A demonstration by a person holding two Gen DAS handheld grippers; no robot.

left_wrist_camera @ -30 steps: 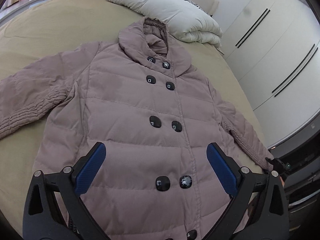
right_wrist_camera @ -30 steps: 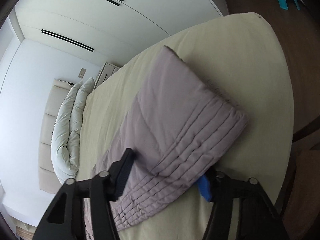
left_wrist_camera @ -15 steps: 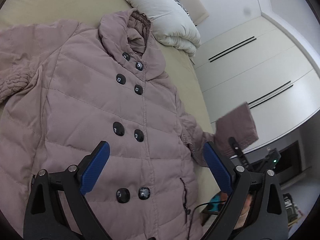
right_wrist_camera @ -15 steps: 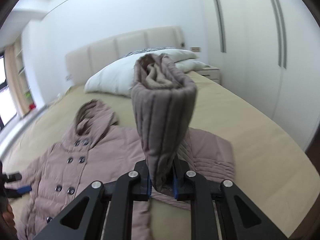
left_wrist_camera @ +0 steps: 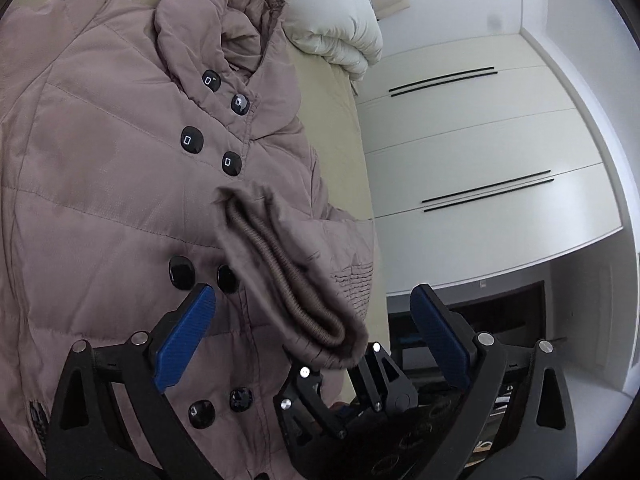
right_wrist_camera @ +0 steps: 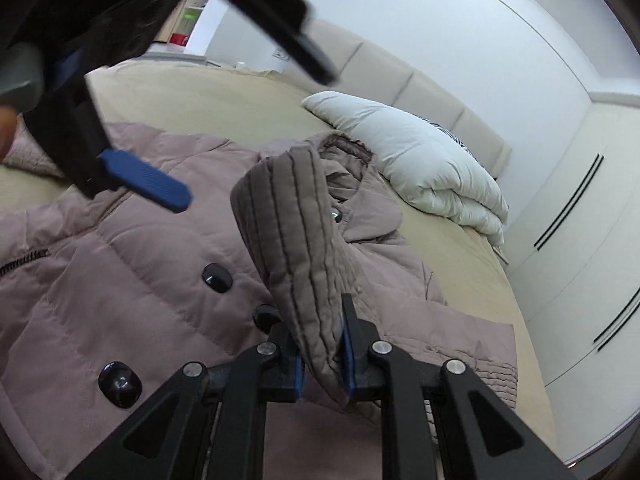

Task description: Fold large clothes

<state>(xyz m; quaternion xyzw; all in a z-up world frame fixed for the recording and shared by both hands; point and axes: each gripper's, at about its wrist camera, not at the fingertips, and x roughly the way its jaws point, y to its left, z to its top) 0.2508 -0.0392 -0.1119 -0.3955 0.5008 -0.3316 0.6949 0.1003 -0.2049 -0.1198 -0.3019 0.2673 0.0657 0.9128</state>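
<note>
Clearly the coat is puffy and slippery (best pinched at its cuff), which the right gripper clamps while the left gripper gapes wide.

1 mauve quilted puffer coat lies on 1 bed with a beige cover, fastened with dark glossy buttons, 8 of them visible in the left wrist view. 1 folded cream-white duvet sits by the headboard. 2 black tools with blue pads appear: the left tool and the right tool. 4 thin black bar handles mark the white wardrobe doors.
</note>
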